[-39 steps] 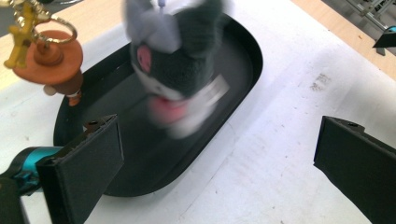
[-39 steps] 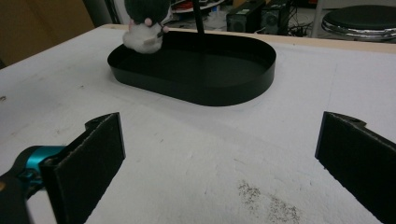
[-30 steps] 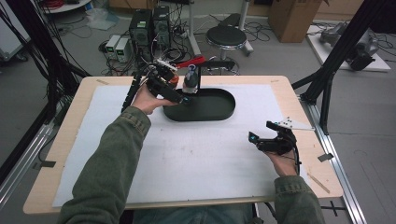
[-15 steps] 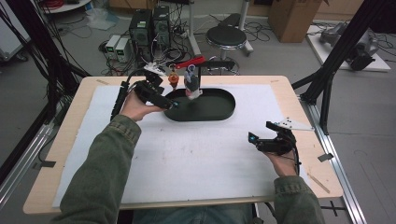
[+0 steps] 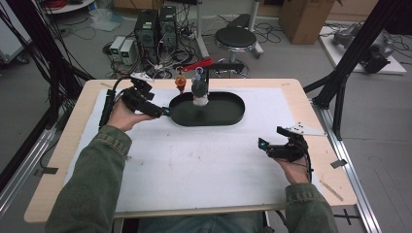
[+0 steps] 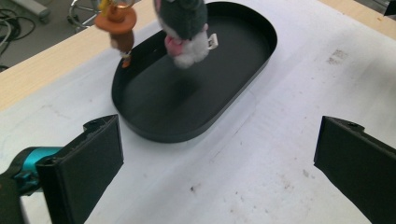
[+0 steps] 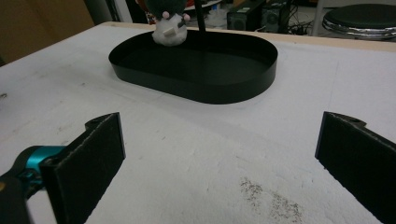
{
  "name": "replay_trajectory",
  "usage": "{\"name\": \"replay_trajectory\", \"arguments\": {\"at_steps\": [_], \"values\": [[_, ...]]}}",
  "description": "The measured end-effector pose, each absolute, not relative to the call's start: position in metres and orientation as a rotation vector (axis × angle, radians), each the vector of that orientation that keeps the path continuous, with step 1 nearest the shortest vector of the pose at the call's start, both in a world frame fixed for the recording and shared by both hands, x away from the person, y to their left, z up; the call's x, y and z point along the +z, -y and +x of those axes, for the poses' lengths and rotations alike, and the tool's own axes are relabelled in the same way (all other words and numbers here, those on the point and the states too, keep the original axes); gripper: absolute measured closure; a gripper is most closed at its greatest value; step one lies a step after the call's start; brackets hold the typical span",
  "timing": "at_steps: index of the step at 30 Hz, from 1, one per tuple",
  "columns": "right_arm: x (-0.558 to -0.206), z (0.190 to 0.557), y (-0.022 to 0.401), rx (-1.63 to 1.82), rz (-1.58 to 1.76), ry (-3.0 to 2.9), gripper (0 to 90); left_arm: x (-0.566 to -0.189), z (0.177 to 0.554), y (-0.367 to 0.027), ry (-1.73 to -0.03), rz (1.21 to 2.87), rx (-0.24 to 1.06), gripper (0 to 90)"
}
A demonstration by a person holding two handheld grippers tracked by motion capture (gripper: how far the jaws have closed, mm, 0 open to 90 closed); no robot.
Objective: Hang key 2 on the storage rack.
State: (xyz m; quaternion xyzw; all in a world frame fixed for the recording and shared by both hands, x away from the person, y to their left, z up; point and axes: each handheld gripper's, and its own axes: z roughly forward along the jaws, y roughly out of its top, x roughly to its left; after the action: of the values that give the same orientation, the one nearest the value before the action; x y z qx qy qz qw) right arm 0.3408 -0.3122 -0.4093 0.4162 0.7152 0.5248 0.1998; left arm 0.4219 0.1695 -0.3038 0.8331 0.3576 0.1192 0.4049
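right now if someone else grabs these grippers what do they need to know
Left gripper: open, holding nothing, at the left end of the black oval tray.
Right gripper: open, holding nothing, low over the white mat near the table's right edge.
Grey plush toy: hanging above the tray's far left part; whether it touches the tray floor is unclear.
Orange toy: hanging beside it, just outside the rim.
Done: the tray holds nothing lying loose.
Left: probably taking a toy down into the tray.
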Motion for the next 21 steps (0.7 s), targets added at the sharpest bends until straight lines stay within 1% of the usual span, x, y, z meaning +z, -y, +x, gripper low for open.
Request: {"name": "replay_trajectory", "arguments": {"at_steps": [13, 21], "values": [[-0.409, 0.34, 0.312, 1.463, 1.175, -1.999, 0.6, -0.308, 0.391, -0.202, -0.945, 2.075, 0.396, 1.7], [-0.409, 0.34, 0.312, 1.465, 1.174, -2.001, 0.6, -0.322, 0.375, -0.221, -0.996, 2.05, 0.393, 1.7]]}}
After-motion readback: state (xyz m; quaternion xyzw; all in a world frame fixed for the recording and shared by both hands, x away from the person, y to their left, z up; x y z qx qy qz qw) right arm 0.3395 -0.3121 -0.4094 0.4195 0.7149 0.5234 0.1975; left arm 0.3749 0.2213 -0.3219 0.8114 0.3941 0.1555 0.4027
